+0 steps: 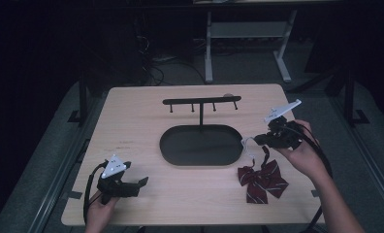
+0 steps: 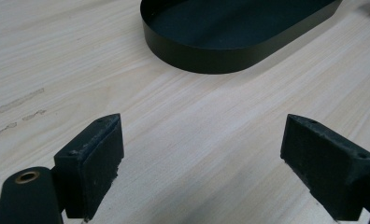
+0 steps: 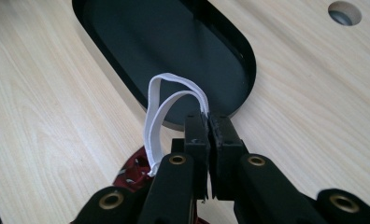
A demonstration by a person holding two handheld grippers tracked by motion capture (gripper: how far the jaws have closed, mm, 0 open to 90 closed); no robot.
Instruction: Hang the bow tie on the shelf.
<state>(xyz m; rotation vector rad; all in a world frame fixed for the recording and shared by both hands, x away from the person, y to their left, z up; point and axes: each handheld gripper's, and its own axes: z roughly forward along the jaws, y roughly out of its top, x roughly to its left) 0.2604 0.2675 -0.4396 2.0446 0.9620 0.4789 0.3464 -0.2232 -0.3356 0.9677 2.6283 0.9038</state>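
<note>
Where light falls, pale wooden table (image 1: 146, 121) amid darkness.

Dark room, grey floor (image 1: 248, 68), white-legged desk (image 1: 208, 48) behind

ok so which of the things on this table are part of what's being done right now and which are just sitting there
In use:
- bow tie, dark red with stripes
- its white elastic loop, pinched in the right gripper
- black hook stand with its oval tray, likely where the loop goes

Just there:
- left gripper, jaws apart over bare table
- round hole in the tabletop
</note>
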